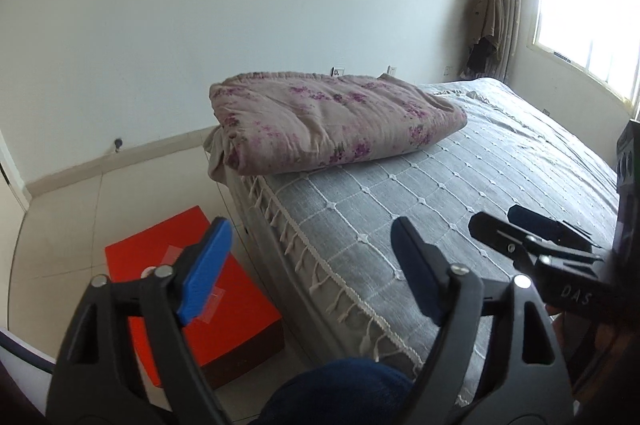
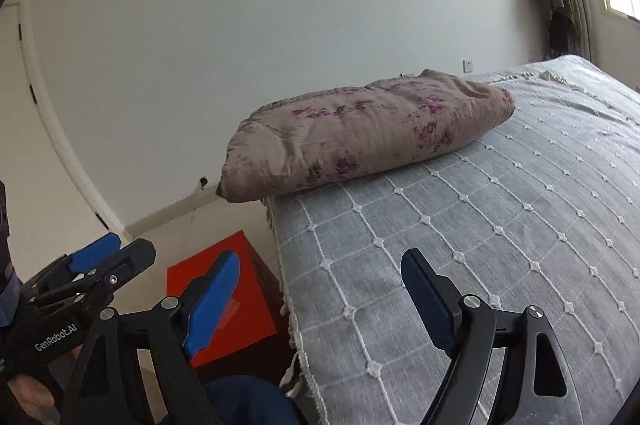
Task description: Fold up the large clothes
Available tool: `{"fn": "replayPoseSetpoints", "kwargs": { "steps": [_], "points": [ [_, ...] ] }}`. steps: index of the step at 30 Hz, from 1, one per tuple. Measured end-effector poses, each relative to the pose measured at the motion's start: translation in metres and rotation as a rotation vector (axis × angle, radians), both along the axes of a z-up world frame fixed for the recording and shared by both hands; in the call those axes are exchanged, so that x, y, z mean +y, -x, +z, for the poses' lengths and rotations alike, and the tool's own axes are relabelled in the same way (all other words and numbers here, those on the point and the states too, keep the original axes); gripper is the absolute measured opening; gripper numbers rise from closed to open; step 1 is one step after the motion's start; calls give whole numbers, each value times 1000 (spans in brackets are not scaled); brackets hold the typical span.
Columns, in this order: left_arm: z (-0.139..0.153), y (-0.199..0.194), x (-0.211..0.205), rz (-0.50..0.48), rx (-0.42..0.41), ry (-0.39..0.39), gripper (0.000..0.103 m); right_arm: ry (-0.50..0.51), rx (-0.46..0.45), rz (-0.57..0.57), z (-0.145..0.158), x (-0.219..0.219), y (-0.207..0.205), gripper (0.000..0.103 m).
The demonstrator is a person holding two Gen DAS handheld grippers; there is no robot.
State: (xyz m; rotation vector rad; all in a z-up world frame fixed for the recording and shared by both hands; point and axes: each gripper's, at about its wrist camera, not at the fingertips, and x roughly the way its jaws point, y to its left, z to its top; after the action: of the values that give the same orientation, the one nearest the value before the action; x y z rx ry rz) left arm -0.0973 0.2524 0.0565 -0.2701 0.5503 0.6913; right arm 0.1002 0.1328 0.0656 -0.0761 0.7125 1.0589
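A folded beige quilt with purple flowers [image 1: 332, 123] lies on the far left corner of the bed; it also shows in the right wrist view [image 2: 360, 137]. My left gripper [image 1: 310, 257] is open and empty, held above the bed's near left edge. My right gripper [image 2: 320, 289] is open and empty over the same edge. The right gripper also shows at the right of the left wrist view [image 1: 516, 225], and the left gripper at the lower left of the right wrist view [image 2: 108, 253]. Both are well short of the quilt.
The bed has a grey checked cover [image 1: 460, 193] with a fringed edge [image 1: 320, 277]. A red box [image 1: 192, 289] stands on the tiled floor beside the bed. A white wall lies behind. A window [image 1: 580, 21] and hanging clothes [image 1: 486, 25] are at the far right.
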Motion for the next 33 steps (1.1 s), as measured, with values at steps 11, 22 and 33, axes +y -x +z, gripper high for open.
{"fn": "replayPoseSetpoints", "kwargs": {
  "steps": [11, 22, 33],
  "points": [
    [26, 50, -35, 39, -33, -153, 102, -35, -171, -32, 39, -37, 67, 103],
    [39, 71, -40, 24, -51, -125, 102, 38, -275, -135, 73, -60, 107, 103],
    [44, 90, -70, -9, -84, -108, 102, 72, -292, -228, 77, -99, 128, 103]
  ]
}}
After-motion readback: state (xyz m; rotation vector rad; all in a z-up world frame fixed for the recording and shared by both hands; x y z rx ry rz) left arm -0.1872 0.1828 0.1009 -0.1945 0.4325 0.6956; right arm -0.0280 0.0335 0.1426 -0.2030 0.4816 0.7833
